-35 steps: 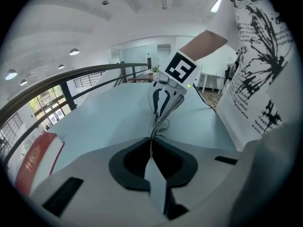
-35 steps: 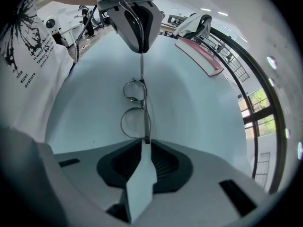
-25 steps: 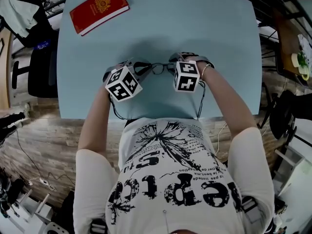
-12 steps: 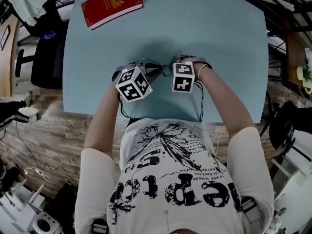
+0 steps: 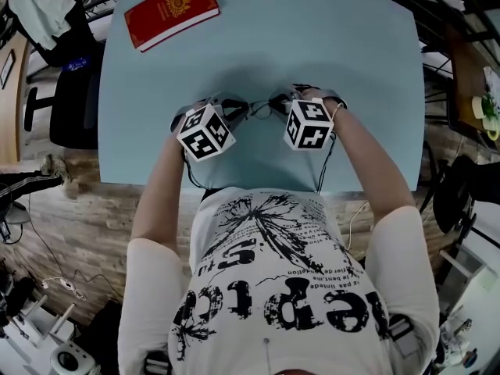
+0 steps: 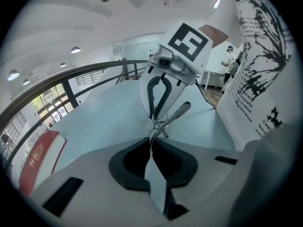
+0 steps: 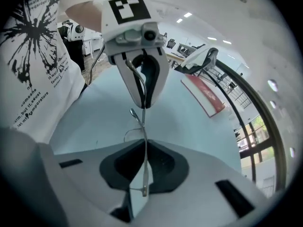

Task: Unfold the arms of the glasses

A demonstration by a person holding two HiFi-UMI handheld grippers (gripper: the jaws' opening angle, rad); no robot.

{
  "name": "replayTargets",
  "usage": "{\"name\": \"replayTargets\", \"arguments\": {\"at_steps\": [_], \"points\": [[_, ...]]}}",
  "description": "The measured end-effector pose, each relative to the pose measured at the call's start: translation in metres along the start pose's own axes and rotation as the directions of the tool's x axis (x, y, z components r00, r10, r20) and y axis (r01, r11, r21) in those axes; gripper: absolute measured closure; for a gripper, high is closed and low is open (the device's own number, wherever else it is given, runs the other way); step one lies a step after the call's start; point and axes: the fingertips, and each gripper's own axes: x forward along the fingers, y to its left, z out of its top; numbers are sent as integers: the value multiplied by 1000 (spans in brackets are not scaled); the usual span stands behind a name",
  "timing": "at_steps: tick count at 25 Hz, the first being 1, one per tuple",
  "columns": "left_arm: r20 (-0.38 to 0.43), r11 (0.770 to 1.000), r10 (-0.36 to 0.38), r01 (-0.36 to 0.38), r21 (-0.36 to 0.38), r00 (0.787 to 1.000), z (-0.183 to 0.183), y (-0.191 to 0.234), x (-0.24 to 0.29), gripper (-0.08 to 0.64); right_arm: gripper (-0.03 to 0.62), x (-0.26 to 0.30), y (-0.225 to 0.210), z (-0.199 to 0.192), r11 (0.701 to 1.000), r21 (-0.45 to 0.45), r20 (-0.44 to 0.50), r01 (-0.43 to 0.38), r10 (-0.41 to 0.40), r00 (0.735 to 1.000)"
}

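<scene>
**Glasses** (image 5: 262,109): thin metal frame, at the middle of the table (image 5: 351,69) toward its near edge, stretched between the two grippers. Whether it touches the tabletop cannot be told.

**Left gripper** (image 6: 152,140): left of the glasses in the head view. Jaws clenched on a thin wire part of the frame, which is pinched right at the pad tips. From the pinch, the wire rises toward the opposite gripper. A silver arm (image 6: 178,112) with a flattened tip slants off to the right, clear of the pads.

**Right gripper** (image 7: 143,143): right of the glasses in the head view and facing the left gripper. Its jaws have just been closing and now grasp a slender arm of the glasses. That arm runs lengthwise through the narrow gap between the pads. Its small end piece sits deep toward the jaw base, and the rest reaches out past the tips toward the left gripper.

**Red book** (image 5: 172,10): flat at the far left corner of the table, well apart from both grippers.

**Shirt** (image 5: 273,287): white with black print, worn by the person at the near edge.
</scene>
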Motion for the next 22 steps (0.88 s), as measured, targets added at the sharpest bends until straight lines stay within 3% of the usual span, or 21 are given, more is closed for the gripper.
{"name": "replayTargets", "arguments": {"at_steps": [4, 9, 22], "points": [[-7, 1000, 17, -17, 7, 1000, 1, 2, -2, 534, 563, -22, -3, -1, 998, 0, 48, 68, -68, 996], [-51, 999, 37, -36, 21, 998, -6, -2, -4, 533, 563, -35, 2, -34, 990, -56, -37, 129, -131, 991], [-40, 997, 74, -75, -10, 996, 3, -3, 2, 532, 561, -40, 13, -51, 979, 110, 8, 171, -173, 985]]}}
